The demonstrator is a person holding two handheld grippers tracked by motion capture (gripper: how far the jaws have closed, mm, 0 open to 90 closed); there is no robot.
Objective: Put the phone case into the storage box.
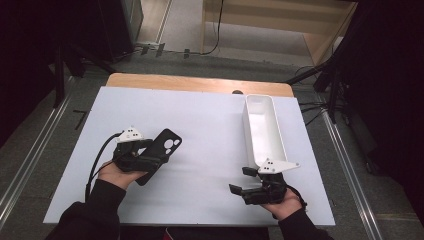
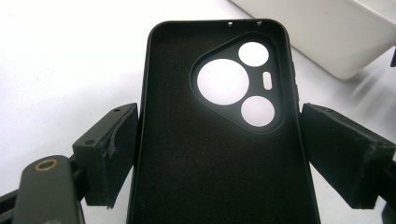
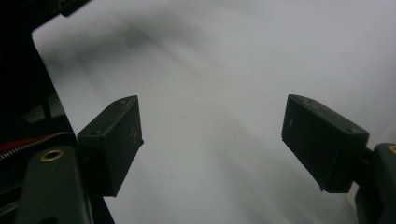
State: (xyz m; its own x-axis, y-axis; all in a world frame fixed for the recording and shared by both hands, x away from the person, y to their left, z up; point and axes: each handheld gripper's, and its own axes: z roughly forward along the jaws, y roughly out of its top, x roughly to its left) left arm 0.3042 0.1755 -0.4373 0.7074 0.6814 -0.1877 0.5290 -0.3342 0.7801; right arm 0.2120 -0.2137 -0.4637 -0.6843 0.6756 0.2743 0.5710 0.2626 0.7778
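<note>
Left gripper view: black soft-lined phone case with a rounded three-hole camera cutout [image 2: 219, 135] lying open side up between the two jaws, its lower end cut off by the picture edge. Left pad against the case's long edge; right pad hard up to the other edge, contact there hard to make out. Left gripper [image 2: 219, 154] pinching the case across its width, jaws spread wide by it. In the high view, case [image 1: 167, 145] tilted, its camera end pointing away from the person, near end hidden under the left gripper [image 1: 150, 159] and left hand [image 1: 117, 174]; whether resting on the white tabletop [image 1: 210, 150] or just above it, cannot tell.

Right gripper view: blurred, jaws spread with bare tabletop between them. In the high view, right gripper [image 1: 239, 181] low near the front edge, pointing left, right hand [image 1: 285, 202] behind it. Long white plastic bin [image 1: 280, 137] just beyond it, well apart from the case.
</note>
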